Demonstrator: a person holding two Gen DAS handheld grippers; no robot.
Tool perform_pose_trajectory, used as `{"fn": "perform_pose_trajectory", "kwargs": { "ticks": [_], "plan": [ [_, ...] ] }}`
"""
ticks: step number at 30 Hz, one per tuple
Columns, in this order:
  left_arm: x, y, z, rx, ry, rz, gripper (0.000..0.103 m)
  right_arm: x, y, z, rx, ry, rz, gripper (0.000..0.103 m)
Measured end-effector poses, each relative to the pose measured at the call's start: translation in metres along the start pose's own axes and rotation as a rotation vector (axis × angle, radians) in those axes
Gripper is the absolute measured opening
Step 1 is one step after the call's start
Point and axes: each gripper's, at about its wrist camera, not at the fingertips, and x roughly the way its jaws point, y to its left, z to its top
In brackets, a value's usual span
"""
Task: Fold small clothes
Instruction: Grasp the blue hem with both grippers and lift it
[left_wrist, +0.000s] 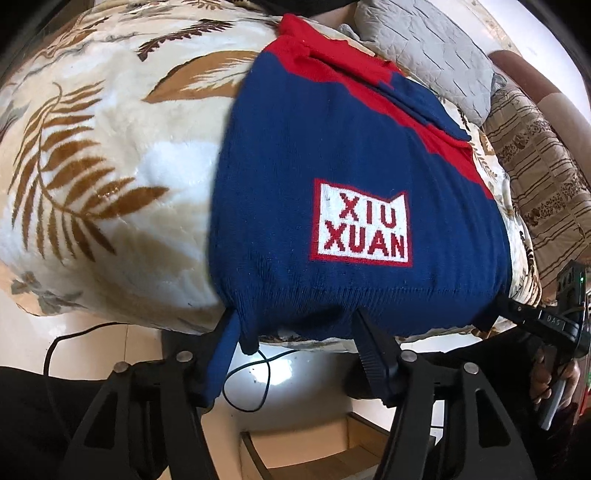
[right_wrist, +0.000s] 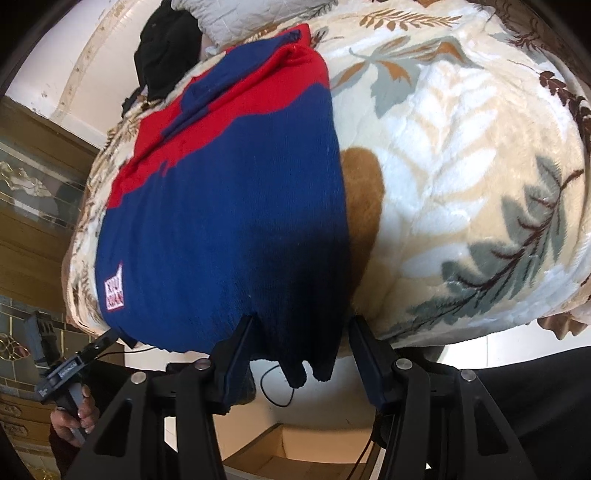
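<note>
Left wrist – sweater (left_wrist: 332, 147) hem between spread fingers (left_wrist: 373, 350)

From the right gripper (right_wrist: 299, 347), the sweater (right_wrist: 229, 206) hem droops between the fingers and hides whether they touch it. Far to its left the white patch (right_wrist: 114, 286) is too small and skewed to read. The dark bundle (right_wrist: 166, 48) beyond the sweater's far end is too shadowed to identify.

From the left gripper (left_wrist: 295, 332), the hem covers both fingertips, so any grip stays unclear. The pillow (left_wrist: 424, 51) ahead to the right is cut by the top edge. The blanket (left_wrist: 110, 166) runs out of view leftward.
</note>
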Motion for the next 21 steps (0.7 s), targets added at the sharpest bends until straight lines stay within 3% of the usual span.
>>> {"fn": "perform_pose_trajectory", "kwargs": {
  "ticks": [2, 3, 4, 5, 6, 8, 9, 11, 14, 15, 17, 19, 21],
  "plan": [
    [-0.003, 0.001, -0.004, 0.004, -0.010, -0.005, 0.062, 0.003, 0.002, 0.000, -0.004, 0.003, -0.017, 0.057],
    [-0.003, 0.000, -0.003, 0.007, -0.018, -0.001, 0.053, 0.004, 0.002, -0.001, -0.008, 0.008, -0.022, 0.057],
    [-0.003, 0.000, -0.003, 0.009, -0.022, 0.007, 0.041, 0.006, 0.003, -0.002, -0.012, 0.020, -0.032, 0.052],
    [-0.003, 0.000, -0.003, 0.009, -0.026, 0.019, 0.037, 0.008, 0.005, -0.003, -0.014, 0.026, -0.045, 0.039],
    [-0.004, 0.002, -0.003, 0.000, -0.032, 0.022, 0.029, 0.010, 0.007, -0.004, -0.022, 0.034, -0.060, 0.036],
    [-0.007, 0.008, -0.003, -0.019, -0.038, 0.009, 0.018, 0.011, 0.014, -0.007, -0.045, 0.046, -0.061, 0.020],
    [-0.008, 0.010, -0.003, -0.028, -0.044, -0.001, 0.011, 0.010, 0.017, -0.008, -0.059, 0.048, -0.071, 0.018],
    [-0.011, 0.012, -0.003, -0.026, -0.055, -0.016, 0.011, 0.006, 0.024, -0.011, -0.093, 0.038, -0.097, 0.014],
    [-0.011, 0.012, -0.003, -0.012, -0.051, -0.014, 0.011, -0.006, 0.032, -0.011, -0.122, 0.017, -0.054, 0.014],
    [-0.009, 0.012, -0.002, -0.023, -0.044, -0.018, 0.012, -0.009, 0.033, -0.011, -0.129, 0.013, -0.033, 0.014],
    [-0.005, 0.014, 0.001, -0.055, -0.026, -0.029, 0.023, -0.010, 0.031, -0.010, -0.135, 0.022, -0.021, 0.018],
    [-0.001, 0.018, -0.001, -0.085, 0.011, -0.007, 0.064, -0.006, 0.025, -0.009, -0.112, 0.037, -0.020, 0.018],
    [0.000, 0.021, -0.002, -0.099, 0.017, 0.048, 0.068, 0.000, 0.021, -0.008, -0.084, 0.050, -0.010, 0.018]
  ]
}}
